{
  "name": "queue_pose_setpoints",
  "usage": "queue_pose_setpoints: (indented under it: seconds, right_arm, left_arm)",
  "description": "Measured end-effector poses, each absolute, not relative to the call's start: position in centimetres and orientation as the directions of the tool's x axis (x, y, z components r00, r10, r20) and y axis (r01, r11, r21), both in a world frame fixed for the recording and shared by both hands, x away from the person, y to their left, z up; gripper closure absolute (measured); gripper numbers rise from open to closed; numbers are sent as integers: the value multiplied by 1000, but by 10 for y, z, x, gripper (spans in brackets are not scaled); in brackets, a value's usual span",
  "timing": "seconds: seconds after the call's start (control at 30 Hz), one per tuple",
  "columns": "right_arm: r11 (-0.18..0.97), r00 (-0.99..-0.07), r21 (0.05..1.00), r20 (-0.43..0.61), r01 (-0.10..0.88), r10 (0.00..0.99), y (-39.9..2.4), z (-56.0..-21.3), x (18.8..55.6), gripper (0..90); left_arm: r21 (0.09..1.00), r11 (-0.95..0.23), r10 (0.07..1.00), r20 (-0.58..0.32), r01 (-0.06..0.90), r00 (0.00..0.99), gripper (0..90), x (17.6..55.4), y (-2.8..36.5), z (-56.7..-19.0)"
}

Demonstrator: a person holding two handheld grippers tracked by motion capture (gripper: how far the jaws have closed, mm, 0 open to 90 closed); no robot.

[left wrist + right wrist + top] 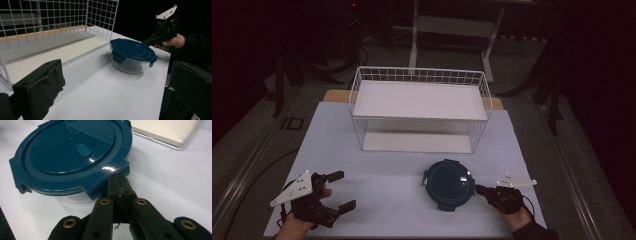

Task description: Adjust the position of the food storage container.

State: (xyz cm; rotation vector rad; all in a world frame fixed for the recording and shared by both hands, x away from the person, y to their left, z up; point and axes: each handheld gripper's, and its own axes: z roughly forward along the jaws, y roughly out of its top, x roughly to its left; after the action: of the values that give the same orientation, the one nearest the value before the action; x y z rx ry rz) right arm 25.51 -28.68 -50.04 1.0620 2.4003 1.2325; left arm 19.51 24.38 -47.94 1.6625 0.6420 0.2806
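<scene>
Right gripper point(119, 185), jaws closed with nothing between them, is nudging a lid tab of the box point(449, 184), lower centre of the worktop point(377, 170). Left gripper point(332, 195) is waiting open at lower left. Next, probably pushing the box toward the rack point(419, 107), keeping contact square.
</scene>
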Motion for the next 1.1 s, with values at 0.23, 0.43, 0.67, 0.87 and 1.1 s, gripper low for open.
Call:
queue_pose_setpoints:
  seconds: [0.23,0.43,0.67,0.87,1.1]
  right_arm:
    - [397,-740,788,108,471,664,-261,-502,265,900]
    - [404,-747,791,99,459,657,-259,-501,267,900]
    - [392,-745,786,127,479,655,-256,-502,269,900]
    - [419,-774,780,128,465,621,-234,-502,274,900]
    - [441,-804,780,130,445,581,-205,-502,282,900]
  left_arm:
    - [964,-75,553,-171,253,816,0,196,243,-480]
    - [964,-77,552,-171,254,816,0,195,242,-480]
    - [964,-82,550,-169,254,818,0,195,241,-480]
    - [962,-83,546,-174,260,819,0,195,241,-481]
    - [960,-85,540,-180,267,822,0,196,240,-482]
